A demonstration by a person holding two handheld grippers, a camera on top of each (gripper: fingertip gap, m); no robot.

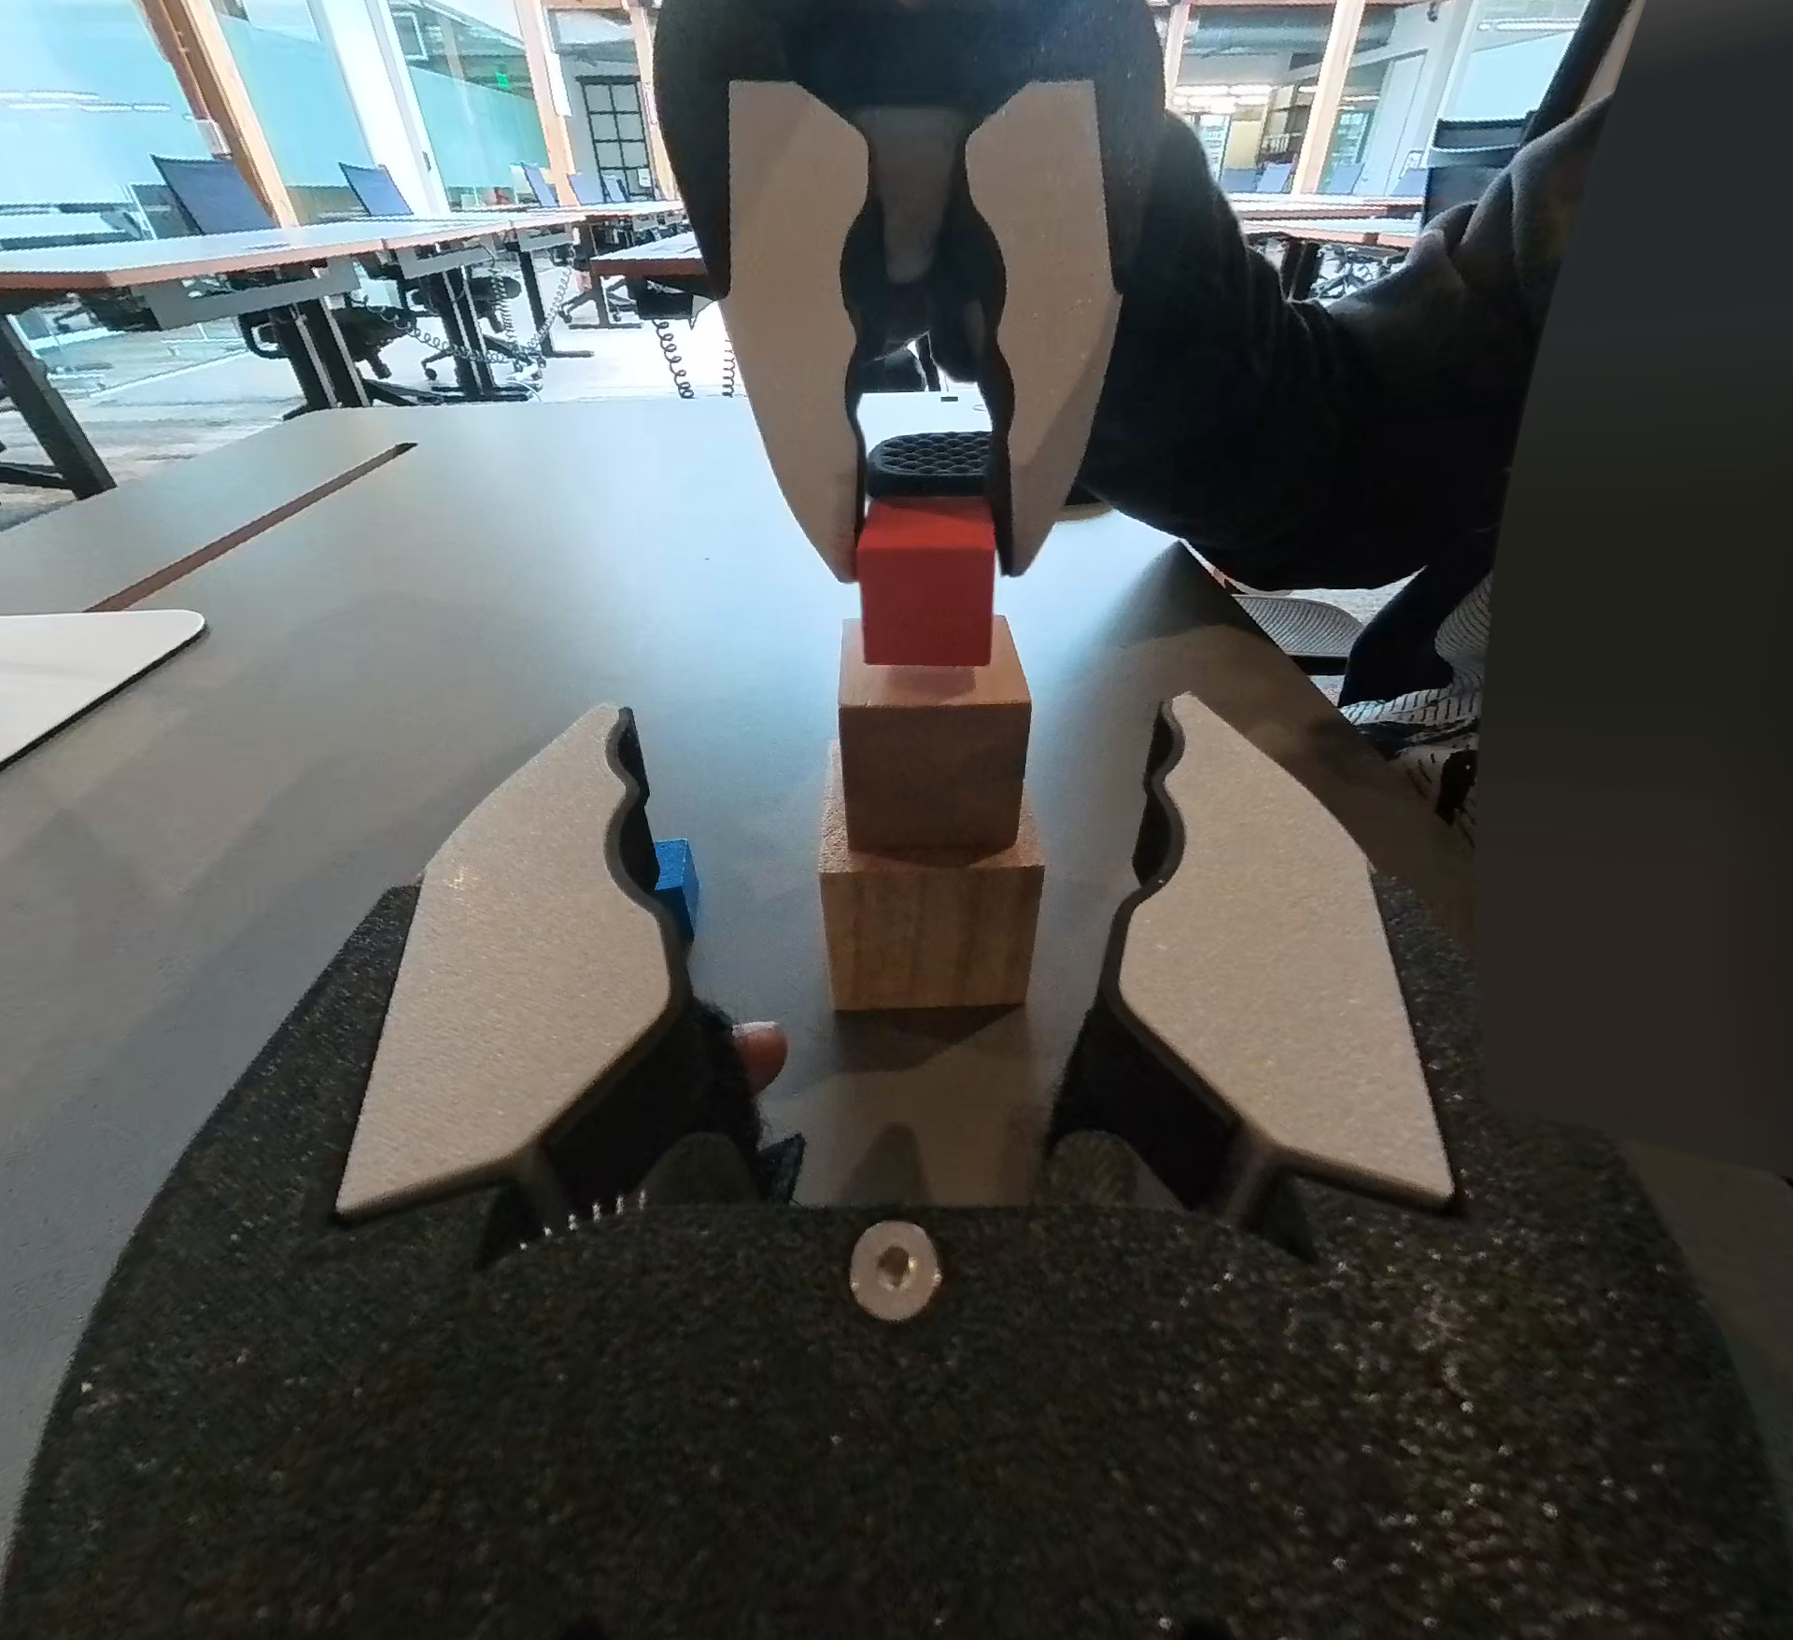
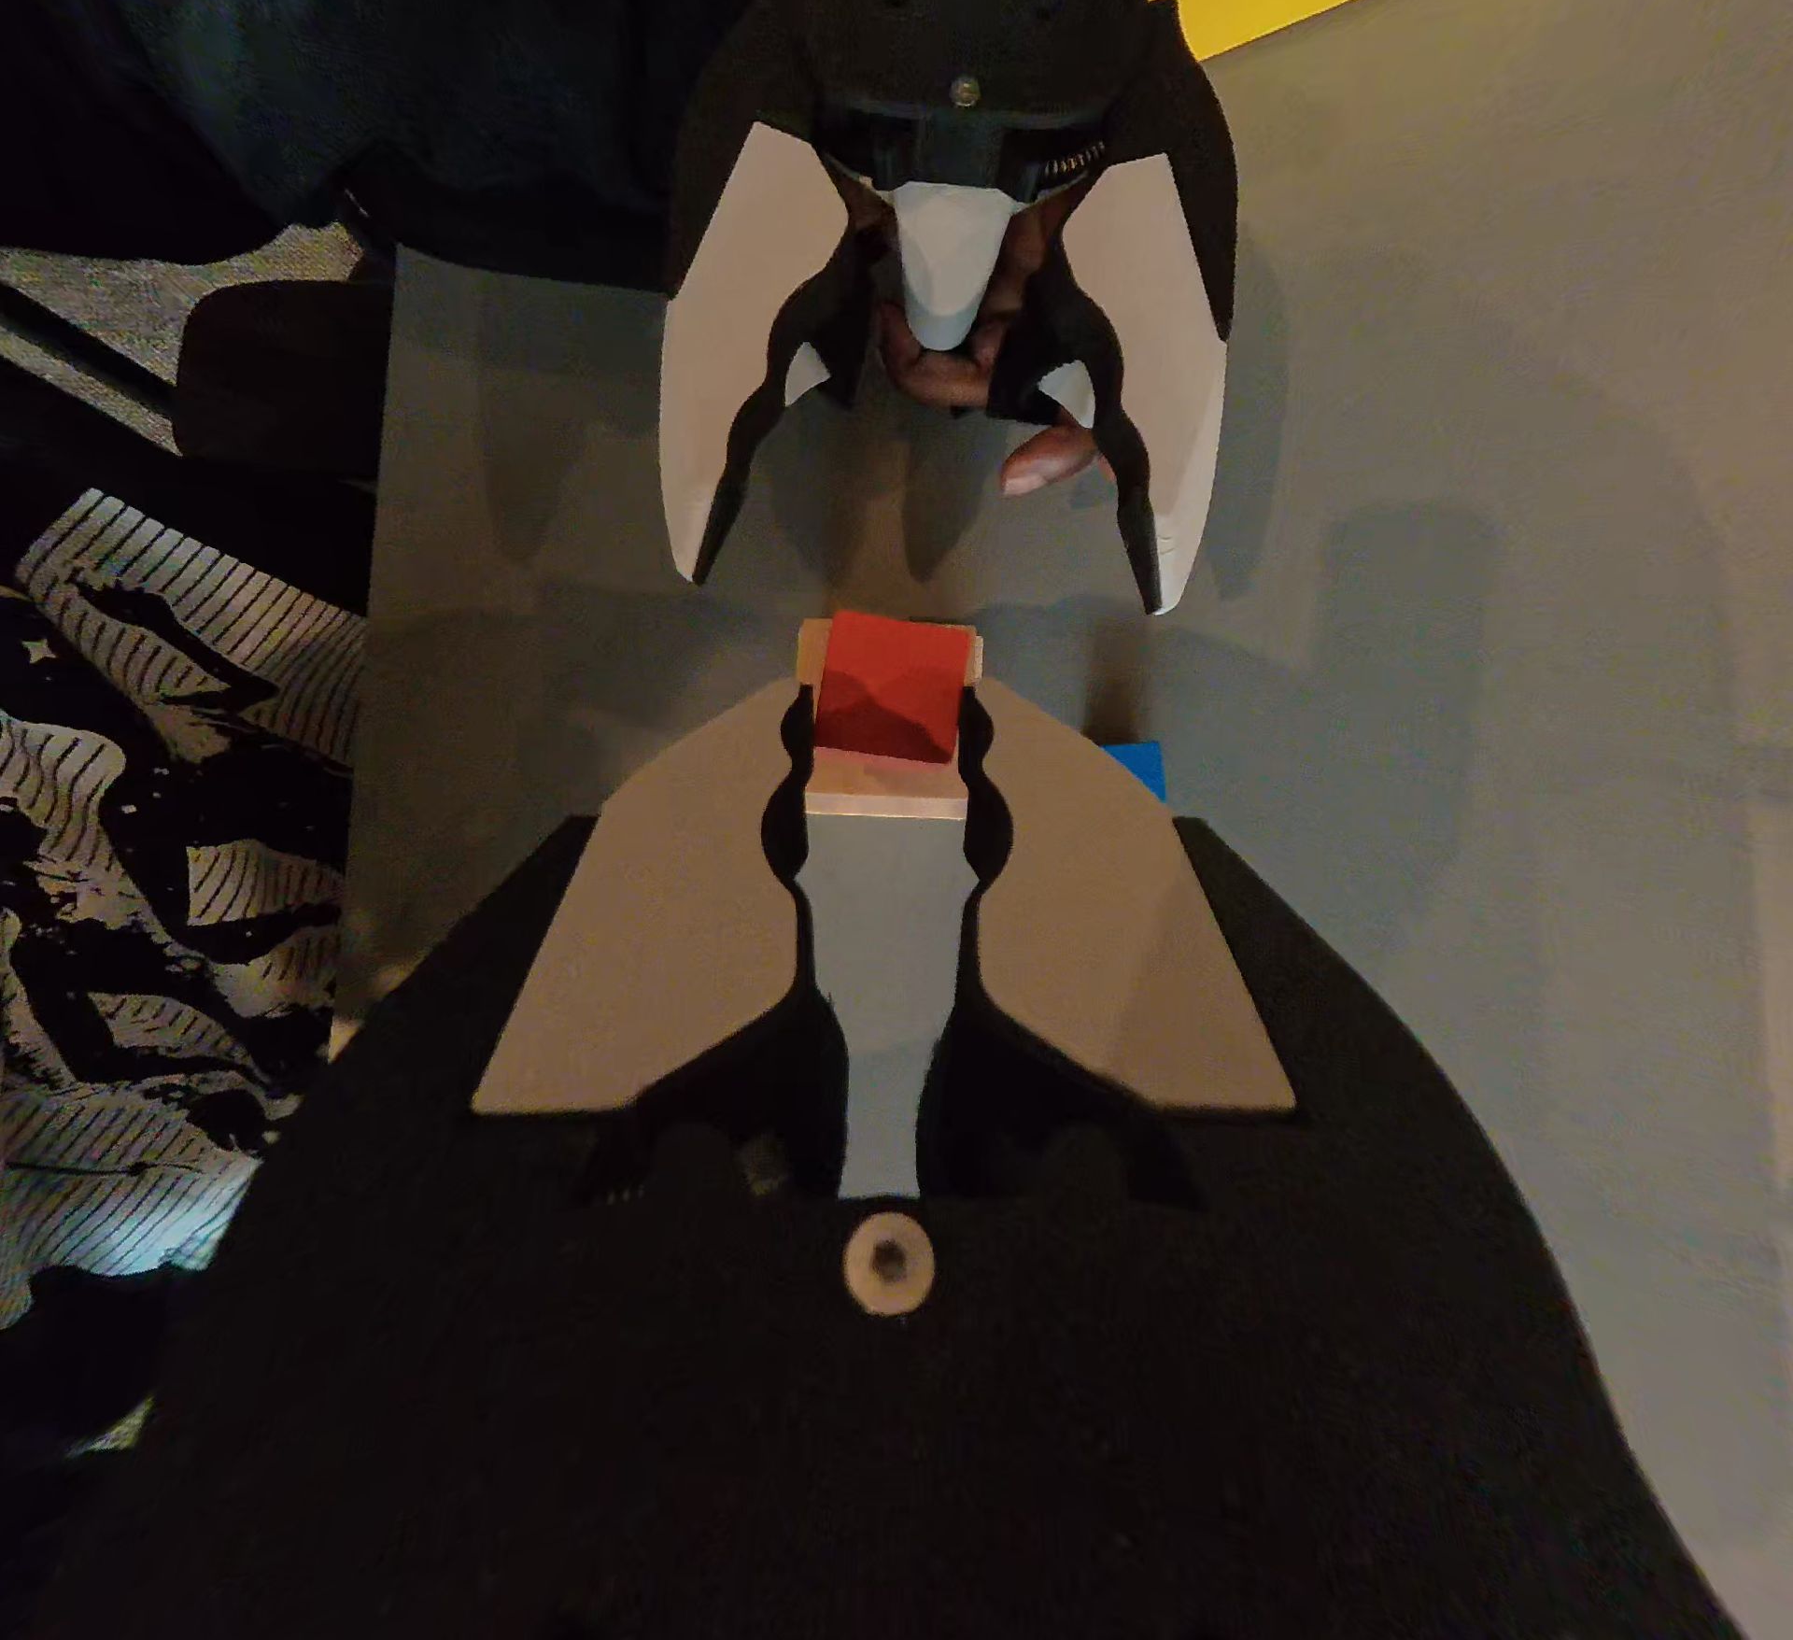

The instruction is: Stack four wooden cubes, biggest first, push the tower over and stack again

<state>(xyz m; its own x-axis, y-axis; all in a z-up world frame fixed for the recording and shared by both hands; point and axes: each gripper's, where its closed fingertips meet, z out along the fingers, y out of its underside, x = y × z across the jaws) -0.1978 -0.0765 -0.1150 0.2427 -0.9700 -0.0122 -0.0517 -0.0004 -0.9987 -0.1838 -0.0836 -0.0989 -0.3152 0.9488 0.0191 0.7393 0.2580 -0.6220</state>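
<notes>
The red cube (image 1: pixel 927 594) is clamped between the jaws of the right gripper (image 1: pixel 927 550) just above the middle cube (image 1: pixel 931 759), itself seated on the largest cube (image 1: pixel 929 934), so that descending size is kept. The left gripper (image 1: pixel 893 807) is held wide apart around the tower, empty; the blue cube (image 1: pixel 676 883) is left on the table (image 1: pixel 388 720) beside it.

Open office w/ desks (image 1: pixel 194 254), chairs (image 1: pixel 209 196), glass walls (image 1: pixel 87 60), daylight

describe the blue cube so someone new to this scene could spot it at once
Find the dark table and its two-cube wooden stack. The blue cube sits on the tabletop beside the stack's base, not in it. It is the smallest block, and the only blue one.
</notes>
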